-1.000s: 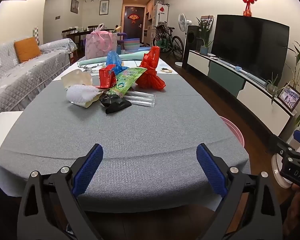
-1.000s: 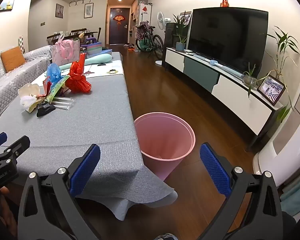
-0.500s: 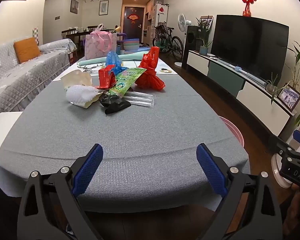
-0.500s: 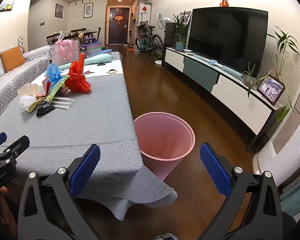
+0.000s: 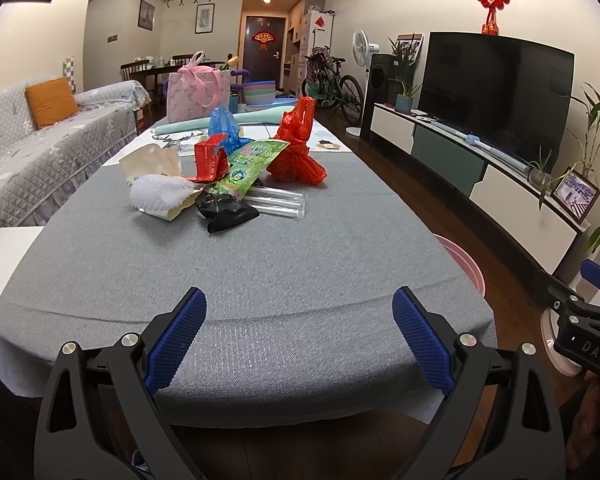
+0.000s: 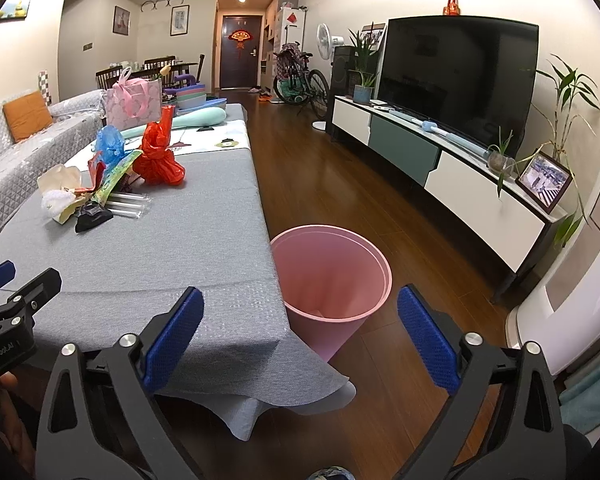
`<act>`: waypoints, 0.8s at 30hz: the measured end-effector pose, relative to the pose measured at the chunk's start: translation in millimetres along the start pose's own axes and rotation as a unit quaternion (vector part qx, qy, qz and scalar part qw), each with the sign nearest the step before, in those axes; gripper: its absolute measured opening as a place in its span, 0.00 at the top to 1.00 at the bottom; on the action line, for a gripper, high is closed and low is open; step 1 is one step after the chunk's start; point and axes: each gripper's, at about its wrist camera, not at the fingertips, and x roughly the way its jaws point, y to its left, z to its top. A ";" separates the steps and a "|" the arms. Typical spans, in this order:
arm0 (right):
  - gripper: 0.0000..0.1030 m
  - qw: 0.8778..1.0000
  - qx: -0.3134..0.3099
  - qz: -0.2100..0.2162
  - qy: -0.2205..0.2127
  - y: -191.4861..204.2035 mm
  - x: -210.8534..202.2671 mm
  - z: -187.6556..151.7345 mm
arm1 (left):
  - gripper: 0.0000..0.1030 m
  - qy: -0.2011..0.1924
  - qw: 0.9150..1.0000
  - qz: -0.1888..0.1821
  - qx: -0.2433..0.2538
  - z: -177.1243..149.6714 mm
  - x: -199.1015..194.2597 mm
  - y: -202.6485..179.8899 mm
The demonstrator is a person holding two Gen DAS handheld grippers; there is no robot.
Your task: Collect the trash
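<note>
Both grippers, left gripper (image 5: 298, 336) and right gripper (image 6: 300, 334), gape empty over the grey-clothed worktop (image 5: 236, 264); a pink plastic bin (image 6: 332, 276) stands on the brown wooden floor (image 6: 340, 184).

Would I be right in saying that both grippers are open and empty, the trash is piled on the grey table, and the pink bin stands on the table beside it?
Not quite: the pink bin stands on the floor beside the table, as the right wrist view shows. The rest holds.
</note>
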 end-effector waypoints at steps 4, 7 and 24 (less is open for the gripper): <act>0.19 1.000 -0.001 0.004 -0.001 4.1 -1.3 6.6 | 0.12 -0.010 1.000 -0.003 0.004 2.1 -3.0 0.3; 0.26 1.000 -0.006 0.008 -0.013 10.0 -5.3 10.0 | 0.18 -0.015 1.000 -0.007 0.004 4.5 -4.4 2.6; 0.83 0.991 -0.011 0.126 -0.043 73.5 6.0 64.7 | 0.66 -0.032 0.999 0.026 -0.002 49.1 9.8 49.0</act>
